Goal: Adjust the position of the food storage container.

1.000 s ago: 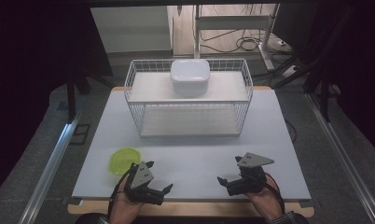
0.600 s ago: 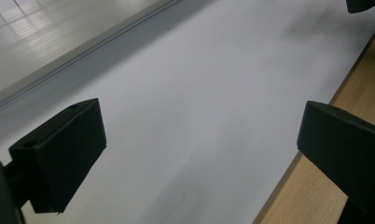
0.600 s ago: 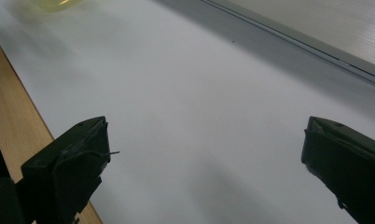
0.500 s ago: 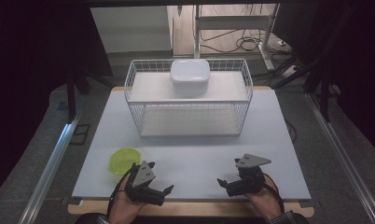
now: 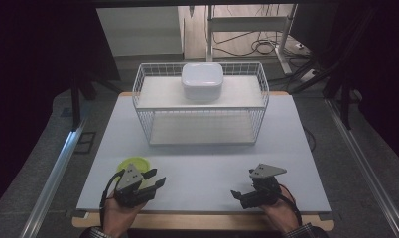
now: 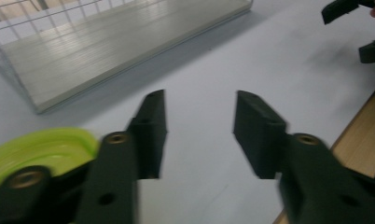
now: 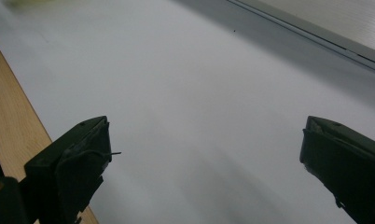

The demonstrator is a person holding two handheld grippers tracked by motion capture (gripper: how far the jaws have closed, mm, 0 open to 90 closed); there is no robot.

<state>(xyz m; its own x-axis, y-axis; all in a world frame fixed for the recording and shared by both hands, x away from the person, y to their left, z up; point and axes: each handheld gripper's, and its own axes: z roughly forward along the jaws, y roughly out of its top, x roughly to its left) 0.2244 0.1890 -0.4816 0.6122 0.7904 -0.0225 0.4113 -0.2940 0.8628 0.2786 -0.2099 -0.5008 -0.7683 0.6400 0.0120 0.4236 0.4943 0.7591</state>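
Observation:
A small lime-green dish (image 5: 133, 164) lies on the white mat at the front left; it also shows at the lower left (image 6: 45, 149) in the left gripper view. My left gripper (image 5: 156, 182) hovers just in front and to the right of the dish, jaws open, nothing between them (image 6: 199, 130). My right gripper (image 5: 235, 195) rests near the front right edge, jaws spread wide and empty (image 7: 204, 154). A white lidded container (image 5: 202, 80) sits on top of the white wire rack (image 5: 202, 106) at the back.
The rack's lower shelf (image 6: 115, 46) is bare. A wooden table edge (image 5: 202, 220) runs along the front under the white mat (image 5: 202, 158). Cables and metal legs lie on the floor beyond the table.
The left gripper has edged slightly forward and right beside the dish. The right gripper has barely moved.

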